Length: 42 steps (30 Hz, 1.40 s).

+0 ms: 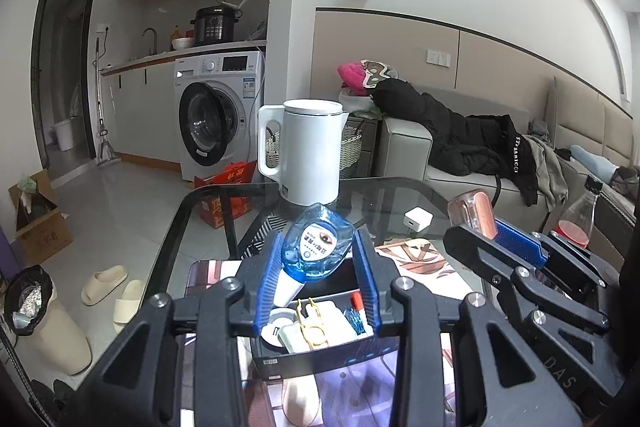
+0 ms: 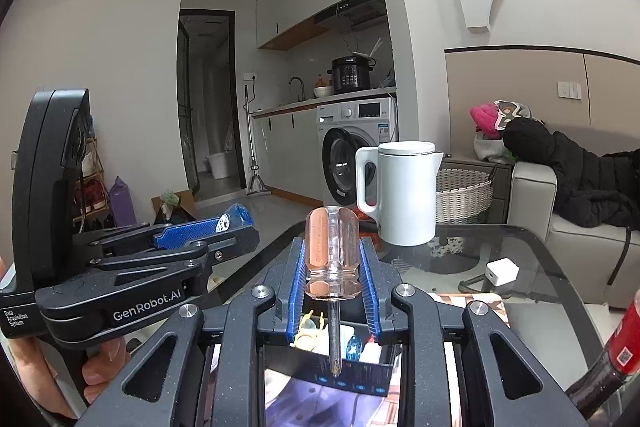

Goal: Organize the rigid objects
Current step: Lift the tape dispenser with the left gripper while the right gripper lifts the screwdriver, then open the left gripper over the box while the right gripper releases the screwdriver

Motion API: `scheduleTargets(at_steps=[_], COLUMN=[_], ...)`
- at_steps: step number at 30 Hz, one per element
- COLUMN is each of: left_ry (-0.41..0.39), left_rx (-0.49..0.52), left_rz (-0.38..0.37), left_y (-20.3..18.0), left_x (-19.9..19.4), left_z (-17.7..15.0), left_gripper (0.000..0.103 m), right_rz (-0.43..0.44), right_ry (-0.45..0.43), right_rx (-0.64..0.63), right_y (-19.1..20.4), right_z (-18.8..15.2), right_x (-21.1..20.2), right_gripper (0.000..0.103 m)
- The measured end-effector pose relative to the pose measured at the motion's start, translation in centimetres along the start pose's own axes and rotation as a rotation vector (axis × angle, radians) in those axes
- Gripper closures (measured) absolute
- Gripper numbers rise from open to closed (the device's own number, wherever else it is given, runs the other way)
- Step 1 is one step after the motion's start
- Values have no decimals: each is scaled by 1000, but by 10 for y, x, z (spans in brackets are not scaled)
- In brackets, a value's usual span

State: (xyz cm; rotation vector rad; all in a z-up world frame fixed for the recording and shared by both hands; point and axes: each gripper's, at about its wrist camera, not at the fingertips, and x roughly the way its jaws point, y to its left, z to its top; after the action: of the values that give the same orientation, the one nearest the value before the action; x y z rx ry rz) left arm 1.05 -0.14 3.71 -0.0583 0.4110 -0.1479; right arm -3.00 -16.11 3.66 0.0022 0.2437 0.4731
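Home: washing machine (image 1: 218, 115), sofa (image 1: 460, 163).

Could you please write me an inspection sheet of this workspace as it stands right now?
Surface: glass table, printed mat under the box.
Job's things: blue correction-tape dispenser and clear-handled screwdriver, both held above the black box, which holds small white, yellow and blue items.
Clutter: white kettle, white charger cube, bottle of red drink.
Grippers: left hand-held gripper shut on the dispenser; right hand-held gripper shut on the screwdriver's handle, shaft pointing down towards the box.
Cables: a dark cable hangs by the sofa.
Surroundings: washing machine, sofa with black coat, slippers and bin on the floor.
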Motion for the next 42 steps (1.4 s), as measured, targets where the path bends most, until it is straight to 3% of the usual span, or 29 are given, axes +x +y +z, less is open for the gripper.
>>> scheduleTargets(at_steps=[19,34,42], left_ry=[44,88,181], left_rx=[-81,-94,-116], left_rz=[-13,-24,-26], left_y=[16,15,15], left_x=[59,79,95], left_z=[7,8,4], left_gripper=[69,69,69], right_rz=[0,2,7], right_ry=[24,73,133], right_rx=[37,69,108], right_y=[-15,-30,-40], right_z=[10,6,3], right_x=[67,89,103], right_gripper=[78,78,78])
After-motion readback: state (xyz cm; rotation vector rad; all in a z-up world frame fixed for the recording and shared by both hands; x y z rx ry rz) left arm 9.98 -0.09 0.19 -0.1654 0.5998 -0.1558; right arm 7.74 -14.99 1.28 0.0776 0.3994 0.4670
